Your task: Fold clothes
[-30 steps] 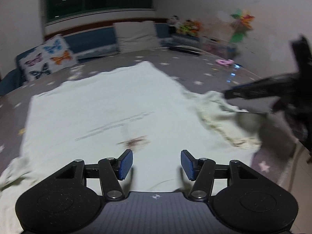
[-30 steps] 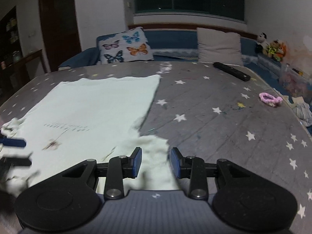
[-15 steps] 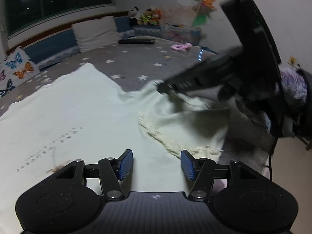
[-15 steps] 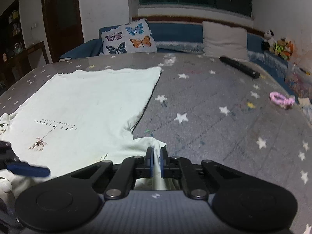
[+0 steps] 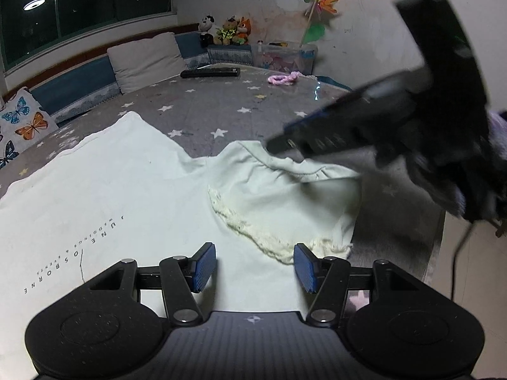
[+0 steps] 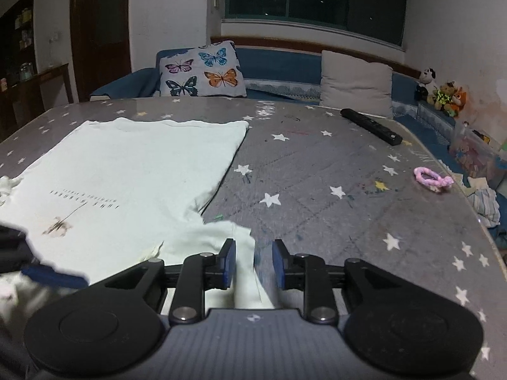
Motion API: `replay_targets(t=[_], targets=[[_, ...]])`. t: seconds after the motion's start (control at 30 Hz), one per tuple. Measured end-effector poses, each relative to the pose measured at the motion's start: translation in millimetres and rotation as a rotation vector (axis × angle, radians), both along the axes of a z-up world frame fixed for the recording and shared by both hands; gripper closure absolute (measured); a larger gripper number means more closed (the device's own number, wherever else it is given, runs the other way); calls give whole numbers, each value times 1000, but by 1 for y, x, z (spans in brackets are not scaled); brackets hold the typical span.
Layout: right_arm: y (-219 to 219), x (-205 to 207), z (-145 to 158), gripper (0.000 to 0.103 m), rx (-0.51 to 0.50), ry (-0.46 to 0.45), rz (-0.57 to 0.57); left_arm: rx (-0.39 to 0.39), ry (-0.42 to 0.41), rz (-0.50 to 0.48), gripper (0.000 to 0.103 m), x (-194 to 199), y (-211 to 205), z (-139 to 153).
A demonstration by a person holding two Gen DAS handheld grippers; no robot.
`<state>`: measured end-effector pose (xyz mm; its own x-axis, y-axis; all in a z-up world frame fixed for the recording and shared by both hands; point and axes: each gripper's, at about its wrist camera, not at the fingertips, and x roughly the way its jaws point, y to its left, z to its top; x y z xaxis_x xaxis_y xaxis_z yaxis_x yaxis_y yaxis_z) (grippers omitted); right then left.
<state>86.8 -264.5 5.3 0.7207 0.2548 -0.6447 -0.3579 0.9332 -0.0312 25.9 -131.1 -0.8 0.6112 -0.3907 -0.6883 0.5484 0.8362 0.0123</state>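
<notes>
A pale T-shirt (image 5: 126, 190) with printed lettering lies flat on the grey star-patterned bed (image 6: 332, 164). Its right sleeve (image 5: 285, 196), edged with lace at the seam, is rumpled near the bed's edge. My left gripper (image 5: 255, 266) is open, low over the shirt just short of the lace seam. My right gripper (image 6: 253, 264) is open, and the sleeve's hem (image 6: 234, 237) lies under and between its fingers. In the left wrist view the right gripper (image 5: 285, 144) shows blurred, its tip at the sleeve hem. A blue pad of the left gripper (image 6: 54, 277) shows in the right wrist view.
A black remote (image 6: 370, 125) and a pink hair tie (image 6: 432, 180) lie on the far right of the bed. A butterfly pillow (image 6: 202, 69) and a grey pillow (image 6: 355, 82) lean at the back. The bed's edge (image 5: 437, 253) runs just right of the sleeve.
The right gripper, shut on the sleeve hem half a second ago, has opened and the sleeve lies loose. The left gripper swung right toward the sleeve, staying open.
</notes>
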Motion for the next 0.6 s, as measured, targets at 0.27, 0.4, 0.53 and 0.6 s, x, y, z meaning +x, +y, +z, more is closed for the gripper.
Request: replay_targets(t=[0.27, 0.4, 0.53, 0.6], targets=[[-21, -14, -16, 78, -29, 47, -88, 1, -3, -20, 45, 0, -7, -1], [-33, -17, -10, 78, 30, 58, -88, 2, -5, -30, 45, 0, -10, -1], [-29, -20, -11, 78, 34, 74, -33, -3, -12, -57, 45, -1, -17, 0], [-24, -18, -17, 78, 15, 82, -23, -1, -19, -76, 45, -3, -21, 0]])
